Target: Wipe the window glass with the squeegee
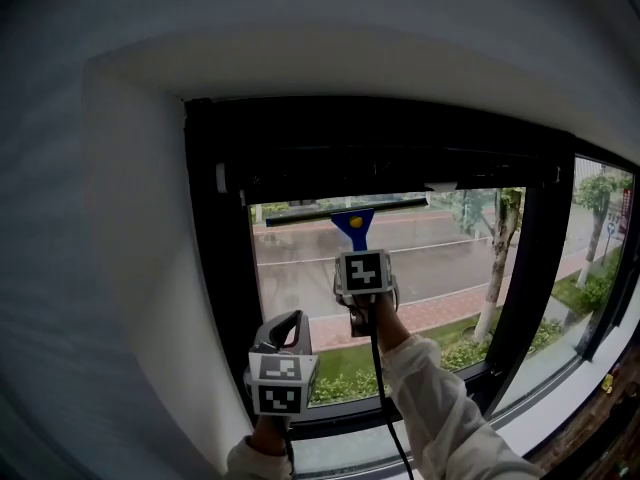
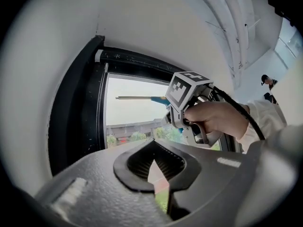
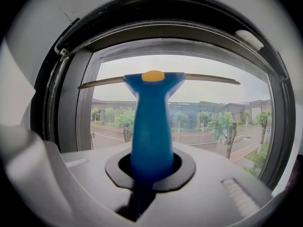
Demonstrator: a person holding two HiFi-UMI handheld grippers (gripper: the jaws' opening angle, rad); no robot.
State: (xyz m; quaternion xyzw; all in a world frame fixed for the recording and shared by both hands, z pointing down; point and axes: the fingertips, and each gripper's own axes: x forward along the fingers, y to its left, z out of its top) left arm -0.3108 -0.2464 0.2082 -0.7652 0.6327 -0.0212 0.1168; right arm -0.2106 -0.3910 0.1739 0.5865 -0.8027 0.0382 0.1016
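- The right claw (image 3: 151, 169) pinches the blue squeegee (image 3: 152, 122) by its handle, with the blade level against the window glass (image 3: 213, 112) near its top edge.
- The left claw (image 2: 154, 176), pressed together and empty, hovers near the lower left corner of the frame (image 1: 225, 268).

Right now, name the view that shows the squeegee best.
The right gripper view: the squeegee fills the centre, blue handle and full blade. The head view shows it small, its handle partly hidden. The left gripper view shows only part of the blade, edge-on.
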